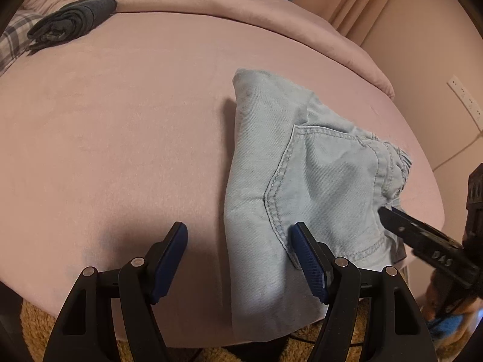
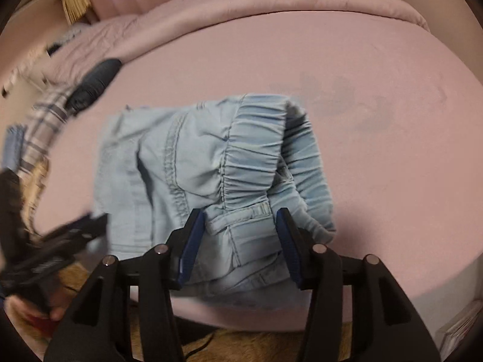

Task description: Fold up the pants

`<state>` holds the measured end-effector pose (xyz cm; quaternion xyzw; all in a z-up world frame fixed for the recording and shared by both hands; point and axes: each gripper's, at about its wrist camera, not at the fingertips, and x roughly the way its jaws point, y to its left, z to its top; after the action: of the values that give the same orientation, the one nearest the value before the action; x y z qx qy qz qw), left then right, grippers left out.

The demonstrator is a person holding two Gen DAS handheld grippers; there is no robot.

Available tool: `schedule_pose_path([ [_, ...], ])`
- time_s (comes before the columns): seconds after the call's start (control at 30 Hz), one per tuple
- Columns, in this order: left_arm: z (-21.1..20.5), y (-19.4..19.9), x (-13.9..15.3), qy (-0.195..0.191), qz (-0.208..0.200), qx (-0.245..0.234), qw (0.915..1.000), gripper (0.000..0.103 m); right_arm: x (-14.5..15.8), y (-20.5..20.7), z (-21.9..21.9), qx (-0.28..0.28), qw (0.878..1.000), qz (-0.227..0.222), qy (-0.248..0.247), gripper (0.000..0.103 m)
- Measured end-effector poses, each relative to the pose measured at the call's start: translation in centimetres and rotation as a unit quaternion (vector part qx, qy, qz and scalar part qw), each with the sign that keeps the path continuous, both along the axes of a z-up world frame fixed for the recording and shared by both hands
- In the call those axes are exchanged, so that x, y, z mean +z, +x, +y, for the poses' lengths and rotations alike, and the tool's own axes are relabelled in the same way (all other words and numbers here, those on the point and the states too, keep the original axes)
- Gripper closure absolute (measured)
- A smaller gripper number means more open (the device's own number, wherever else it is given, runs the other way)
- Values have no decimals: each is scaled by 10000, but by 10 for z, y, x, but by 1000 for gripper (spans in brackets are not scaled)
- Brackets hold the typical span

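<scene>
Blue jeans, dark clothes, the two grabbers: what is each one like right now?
Jeans: folded into a bundle on the pink bed, waistband bunched.
Dark clothes: folded, lying at the far side of the bed.
Left gripper: open, nothing gripped, over the jeans' near edge.
Right gripper: open, jaws either side of the waistband, pads not pressing it.

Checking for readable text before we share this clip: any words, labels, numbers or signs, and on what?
"D45", roughly: pale marking on the right tool's black arm, left wrist view; the characters are unclear.
Markings on the left tool in the right wrist view: too blurred to read.
Light blue pants: no label or text visible.
</scene>
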<state>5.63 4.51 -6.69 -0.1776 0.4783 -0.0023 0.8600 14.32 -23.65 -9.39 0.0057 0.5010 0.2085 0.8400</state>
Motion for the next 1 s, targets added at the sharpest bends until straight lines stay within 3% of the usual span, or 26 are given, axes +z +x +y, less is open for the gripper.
schedule_pose_path([
  [0.1,-2,3,1,51,5,2,10000,31,-3,1,9,143,9996,-187,-179,51],
  [0.3,-6,6,2,3,37,36,10000,31,4,-4,1,-1,9997,-163,169,70],
  [0.5,-7,5,9,11,77,-30,10000,31,43,-32,-15,-128,9969,-731,251,71],
  [0.6,-14,5,14,-78,-23,-165,9998,31,50,-42,-15,-206,9951,-968,-90,71],
  [0.67,-19,8,11,25,31,-206,9998,31,37,-43,-15,-228,9951,-863,-430,71],
  [0.8,-21,12,2,2,129,-235,9996,31,4,-36,-23,-302,9966,-521,-559,69],
  [1.0,-12,21,15,-78,27,-255,9996,31,14,-31,-23,-228,9970,-473,-567,67],
])
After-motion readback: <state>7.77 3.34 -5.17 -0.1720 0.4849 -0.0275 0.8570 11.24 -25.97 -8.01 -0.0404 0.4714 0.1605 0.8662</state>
